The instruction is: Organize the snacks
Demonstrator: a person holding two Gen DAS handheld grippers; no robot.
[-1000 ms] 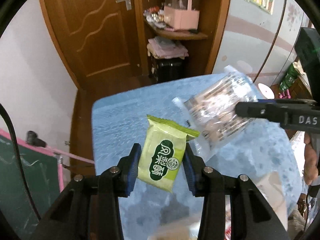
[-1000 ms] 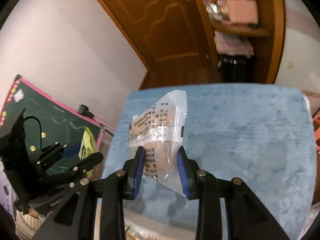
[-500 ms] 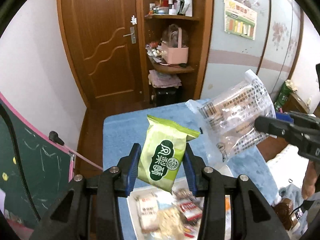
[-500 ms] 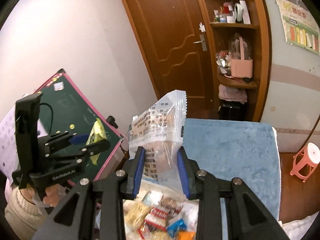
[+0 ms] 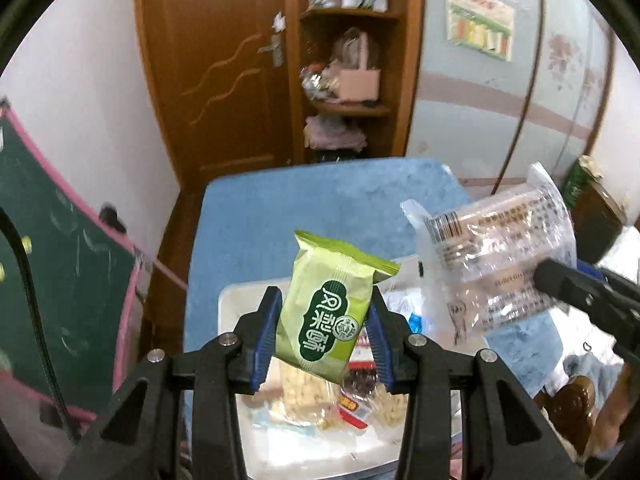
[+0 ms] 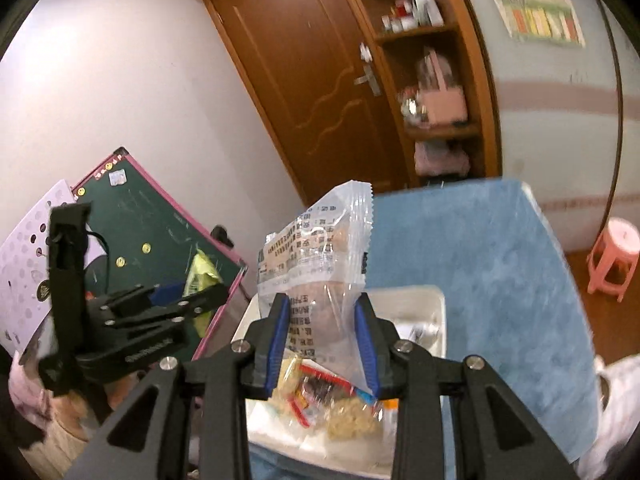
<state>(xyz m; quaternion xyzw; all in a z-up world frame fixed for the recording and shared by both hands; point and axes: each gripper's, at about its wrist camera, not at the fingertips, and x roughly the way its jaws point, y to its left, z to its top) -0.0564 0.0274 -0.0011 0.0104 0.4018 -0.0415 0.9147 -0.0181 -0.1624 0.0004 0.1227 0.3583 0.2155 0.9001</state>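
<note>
1. Two grippers hold snacks above our white tray (image 5: 230, 300) on the blue tabletop (image 5: 320, 200).
2. Our left gripper (image 5: 325, 334) clamps a green packet (image 5: 332, 312).
3. Our right gripper (image 6: 322, 340) clamps a clear bag (image 6: 320, 264).

The far half of the blue table (image 5: 304, 200) lies bare. The white tray (image 6: 424, 300) nearer looks crowded with snacks (image 5: 304, 392), though blurred.

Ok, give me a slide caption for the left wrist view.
Left tool grips a green snack packet above a white tray of snacks.
</note>
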